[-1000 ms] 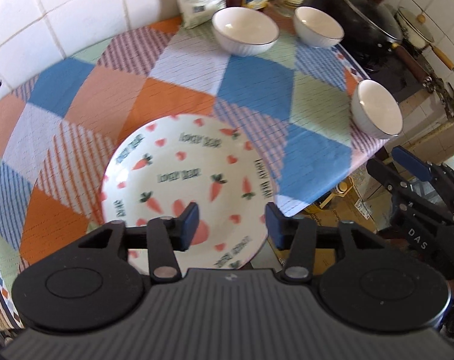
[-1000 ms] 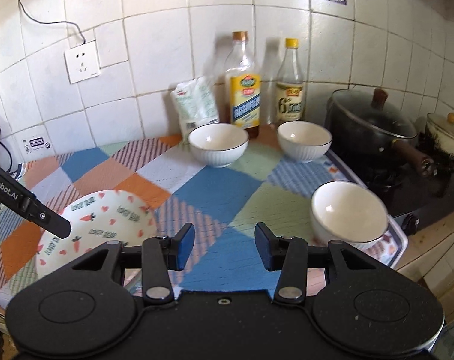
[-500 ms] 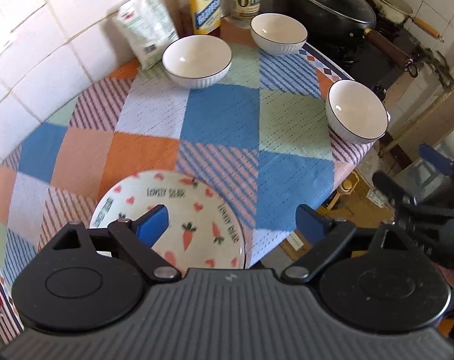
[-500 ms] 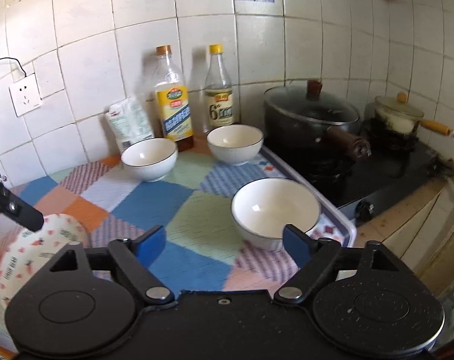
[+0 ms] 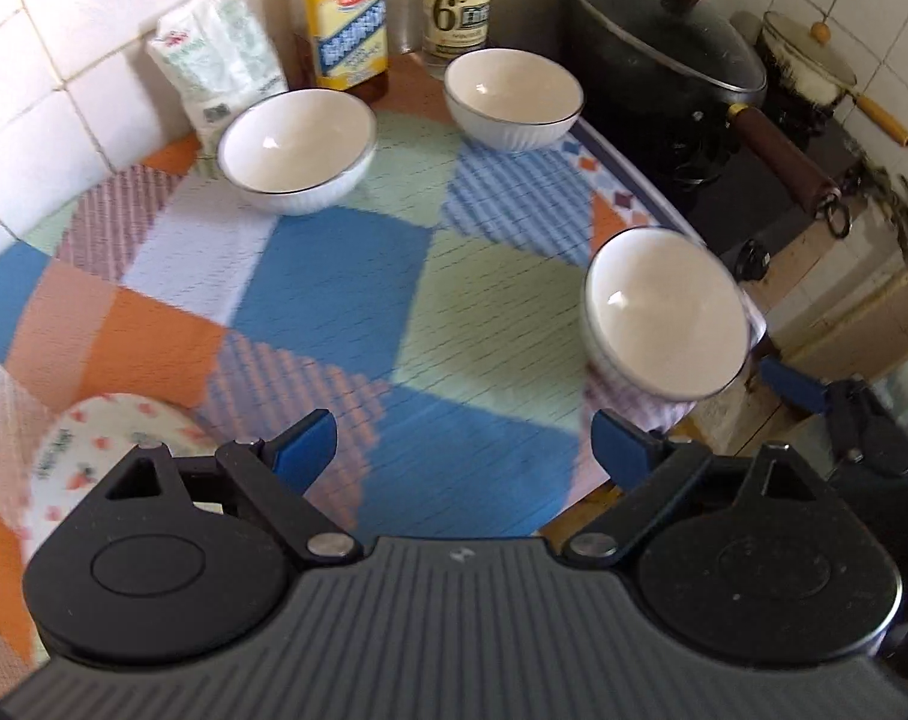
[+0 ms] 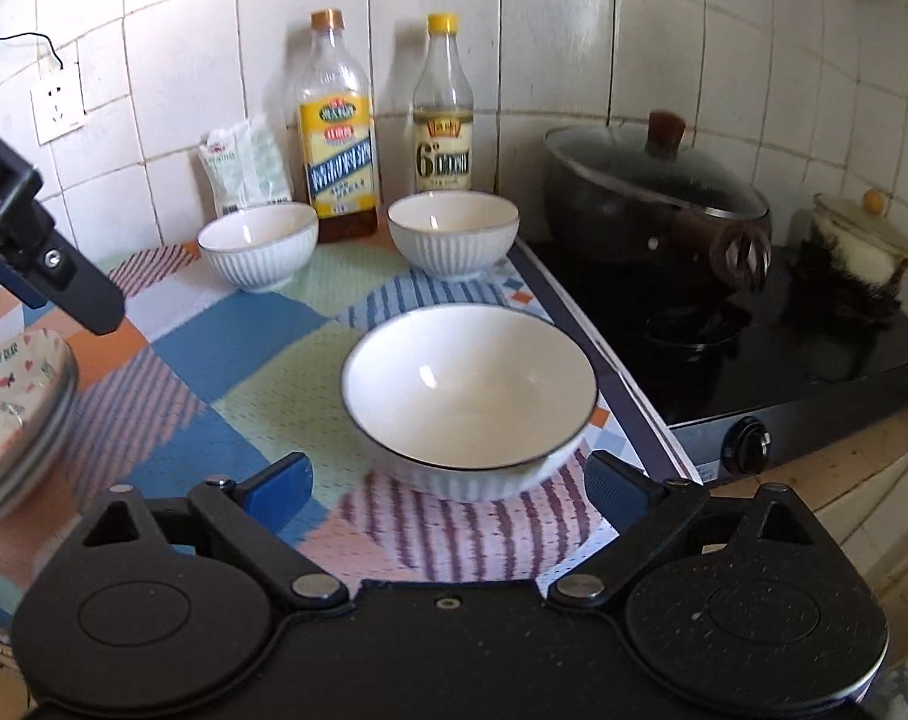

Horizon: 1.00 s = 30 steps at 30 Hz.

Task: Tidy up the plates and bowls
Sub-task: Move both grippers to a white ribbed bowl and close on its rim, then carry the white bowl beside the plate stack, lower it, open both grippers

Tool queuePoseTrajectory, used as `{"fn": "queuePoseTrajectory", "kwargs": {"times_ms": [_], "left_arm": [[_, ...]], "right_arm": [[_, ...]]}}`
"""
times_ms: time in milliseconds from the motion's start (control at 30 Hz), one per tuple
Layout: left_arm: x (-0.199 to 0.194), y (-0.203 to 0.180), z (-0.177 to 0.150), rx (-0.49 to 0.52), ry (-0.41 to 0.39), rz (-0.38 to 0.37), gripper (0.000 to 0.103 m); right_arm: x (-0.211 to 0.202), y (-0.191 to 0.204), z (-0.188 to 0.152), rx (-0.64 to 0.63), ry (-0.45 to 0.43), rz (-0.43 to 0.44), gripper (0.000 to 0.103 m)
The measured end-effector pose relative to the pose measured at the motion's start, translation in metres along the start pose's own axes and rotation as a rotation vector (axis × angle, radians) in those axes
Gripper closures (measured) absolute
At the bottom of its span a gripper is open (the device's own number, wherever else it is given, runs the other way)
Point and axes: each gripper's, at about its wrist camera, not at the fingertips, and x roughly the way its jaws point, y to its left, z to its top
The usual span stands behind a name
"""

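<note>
Three white ribbed bowls stand on the patchwork cloth (image 5: 333, 312): one at the back left (image 5: 297, 147) (image 6: 258, 246), one at the back right (image 5: 511, 99) (image 6: 452, 234), one near the front right edge (image 5: 664, 327) (image 6: 469, 396). A carrot-patterned plate (image 5: 93, 450) (image 6: 15, 408) lies at the front left. My left gripper (image 5: 463, 444) is open and empty above the cloth, between the plate and the near bowl. My right gripper (image 6: 447, 483) is open and empty, its fingers wide just in front of the near bowl.
Two bottles (image 6: 336, 126) (image 6: 443, 108) and a white packet (image 6: 246, 165) stand against the tiled wall. A lidded black pot (image 6: 655, 192) with a long handle and a small pot (image 6: 862, 246) sit on the stove to the right. The table edge drops off beside the near bowl.
Both grippers opened wide. The left one swung right, off the plate toward the middle of the cloth. The right one moved right and closer to the near bowl.
</note>
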Motion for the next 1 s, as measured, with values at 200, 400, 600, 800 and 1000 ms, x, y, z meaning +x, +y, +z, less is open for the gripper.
{"fn": "queuePoseTrajectory", "kwargs": {"times_ms": [200, 400, 600, 800, 1000], "left_arm": [[0.03, -0.029, 0.012, -0.062, 0.001, -0.02, 0.018], [0.052, -0.063, 0.019, 0.016, 0.017, 0.017, 0.031], [0.074, -0.073, 0.024, 0.008, 0.01, 0.024, 0.032], [0.101, -0.069, 0.028, -0.026, 0.052, 0.022, 0.048], [0.102, -0.067, 0.029, -0.046, 0.081, -0.062, 0.083]], "right_arm": [[0.022, -0.016, 0.005, -0.051, 0.015, 0.076, 0.004], [0.044, -0.021, 0.007, -0.063, 0.031, 0.118, 0.002], [0.055, -0.024, 0.003, -0.048, 0.026, 0.147, 0.002], [0.071, -0.028, 0.001, -0.037, 0.021, 0.171, 0.002], [0.069, -0.028, 0.005, -0.007, 0.033, 0.193, 0.002]]}}
